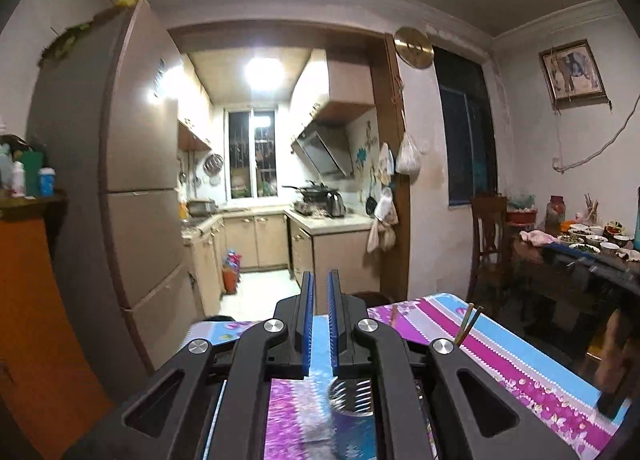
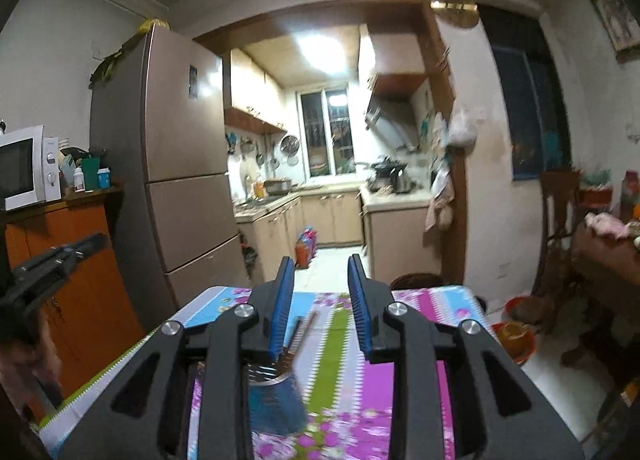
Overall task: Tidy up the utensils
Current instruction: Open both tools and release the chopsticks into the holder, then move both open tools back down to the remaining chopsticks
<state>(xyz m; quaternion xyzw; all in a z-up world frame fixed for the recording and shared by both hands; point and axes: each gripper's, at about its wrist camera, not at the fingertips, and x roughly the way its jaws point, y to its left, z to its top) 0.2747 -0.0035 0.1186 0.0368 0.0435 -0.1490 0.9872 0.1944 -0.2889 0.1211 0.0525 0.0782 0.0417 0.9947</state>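
Observation:
A table with a flowered, striped cloth (image 1: 500,344) lies below both grippers. A metal mesh utensil holder (image 2: 276,392) stands on it with chopsticks (image 2: 302,330) sticking out, just below the right gripper's left finger. In the left wrist view the holder's rim (image 1: 352,392) shows under the gripper, and chopsticks (image 1: 468,324) rise at its right. My left gripper (image 1: 319,284) has its jaws nearly together with nothing between them. My right gripper (image 2: 320,272) is open and empty, above the table. The left gripper also shows at the left edge of the right wrist view (image 2: 52,264).
A tall fridge (image 2: 176,164) and an orange cabinet (image 2: 80,280) with a microwave (image 2: 24,168) stand at the left. The kitchen doorway lies ahead. A wooden chair (image 1: 488,244) and a side table with bowls (image 1: 588,240) are at the right.

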